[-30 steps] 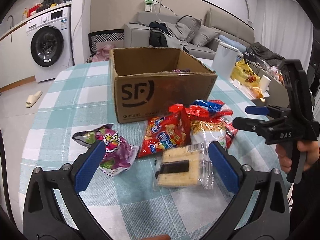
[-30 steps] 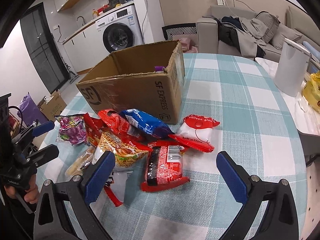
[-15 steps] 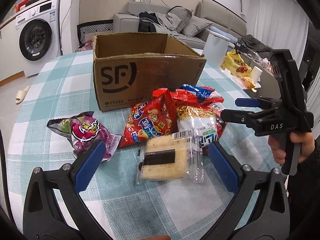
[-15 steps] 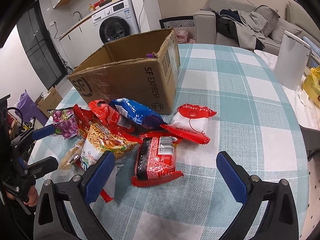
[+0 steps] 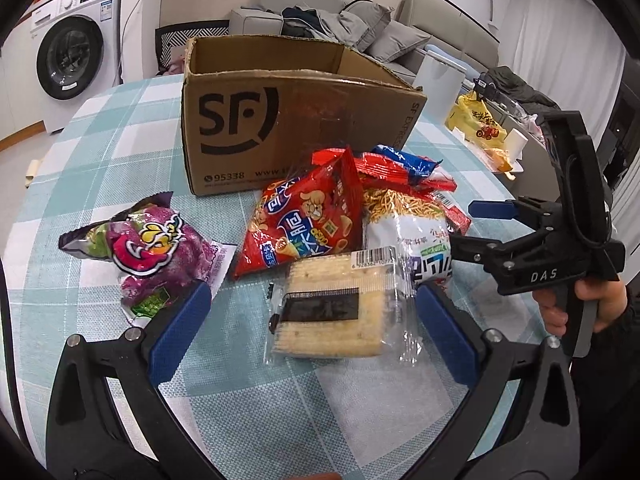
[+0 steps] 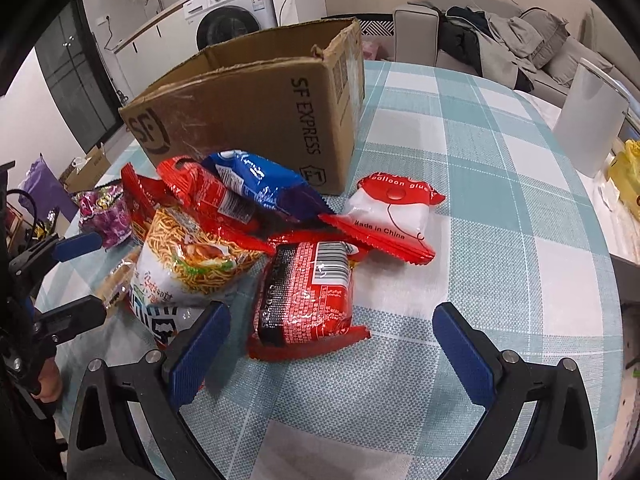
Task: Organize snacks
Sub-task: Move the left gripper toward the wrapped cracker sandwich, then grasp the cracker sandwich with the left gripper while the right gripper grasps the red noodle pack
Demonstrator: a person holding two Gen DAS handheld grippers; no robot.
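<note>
Left gripper (image 5: 308, 320): jaws wide, empty, straddling clear-wrapped cracker pack (image 5: 334, 312) on checked tablecloth (image 5: 120, 128). Right gripper (image 6: 330, 344): spread, empty, before red noodle packet (image 6: 306, 292). Step: approach. Next: descend, close, carry to open brown cardboard box (image 5: 288, 116) behind.

The cardboard box (image 5: 296, 120) hides its own floor behind its near wall. The noodle bag (image 6: 188, 264) covers most of the cracker pack (image 6: 116, 284). The blue packet (image 5: 404, 160) is largely buried under red wrappers.
</note>
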